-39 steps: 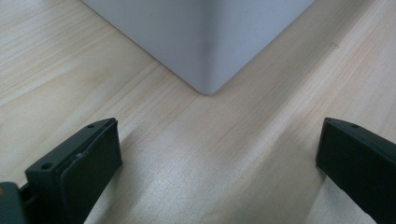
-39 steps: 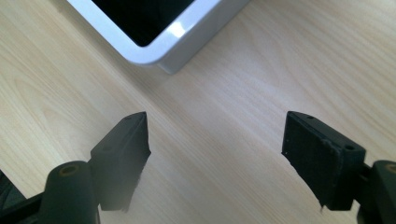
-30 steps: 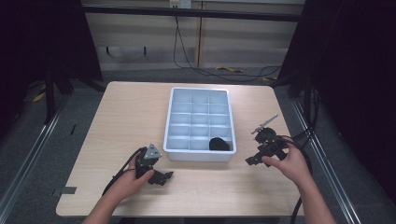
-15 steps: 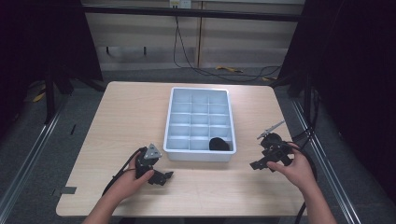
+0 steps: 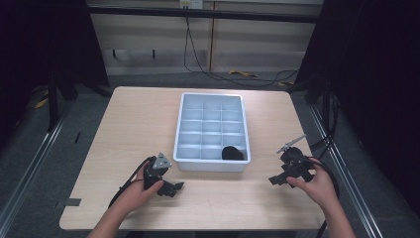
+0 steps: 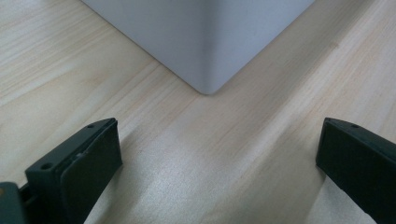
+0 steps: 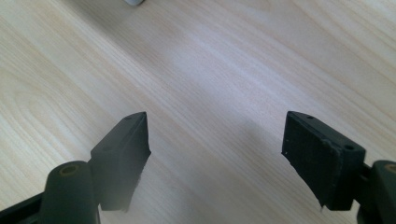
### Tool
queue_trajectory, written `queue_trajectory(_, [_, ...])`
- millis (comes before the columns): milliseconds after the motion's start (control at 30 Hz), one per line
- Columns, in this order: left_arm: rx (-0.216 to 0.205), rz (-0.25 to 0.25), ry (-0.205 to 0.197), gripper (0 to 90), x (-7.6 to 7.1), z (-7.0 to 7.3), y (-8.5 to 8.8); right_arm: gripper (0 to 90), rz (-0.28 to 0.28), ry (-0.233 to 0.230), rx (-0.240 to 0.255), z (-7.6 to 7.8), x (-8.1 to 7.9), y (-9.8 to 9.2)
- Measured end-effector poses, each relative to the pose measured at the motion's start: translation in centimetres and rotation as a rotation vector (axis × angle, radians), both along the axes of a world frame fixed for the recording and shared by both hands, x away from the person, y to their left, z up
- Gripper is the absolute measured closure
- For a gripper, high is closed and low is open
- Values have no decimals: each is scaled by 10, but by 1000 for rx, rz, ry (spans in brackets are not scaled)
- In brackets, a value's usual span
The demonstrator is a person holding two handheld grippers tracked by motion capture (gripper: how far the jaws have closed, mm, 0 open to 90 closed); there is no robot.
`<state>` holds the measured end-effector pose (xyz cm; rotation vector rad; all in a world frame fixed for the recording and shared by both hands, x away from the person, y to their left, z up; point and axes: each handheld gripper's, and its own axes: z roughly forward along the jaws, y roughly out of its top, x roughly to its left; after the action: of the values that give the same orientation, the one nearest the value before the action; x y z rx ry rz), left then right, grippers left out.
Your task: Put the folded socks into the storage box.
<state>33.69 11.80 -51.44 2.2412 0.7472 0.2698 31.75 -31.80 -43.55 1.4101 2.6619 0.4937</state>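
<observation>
I held my left gripper point(image 5: 171, 188) low over the pale wooden table point(image 5: 129, 129) with its jaws spread wide and empty, pointing at the near left corner of the white plastic compartment tray point(image 6: 205, 42). My right gripper point(image 5: 285, 171) sat well to the right of the tray, jaws also wide apart with nothing but bare wood between them. A small black object point(image 5: 230, 152), too dark to identify, perhaps a cap, lay in the tray's nearest right compartment

Tray point(image 5: 212, 162) between bare tabletop point(image 5: 133, 124) flanks
</observation>
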Motion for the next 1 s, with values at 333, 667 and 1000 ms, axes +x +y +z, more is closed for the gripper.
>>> queue_trajectory(333, [0,0,0,0,0,0,0,228,-16,-5,-2,-8,-7,-9])
queue_trajectory(667, [0,0,0,0,0,0,0,228,-15,-14,0,-19,-13,-13])
queue_trajectory(1000, [0,0,0,0,0,0,0,225,-9,-22,-25,-26,-19,-17])
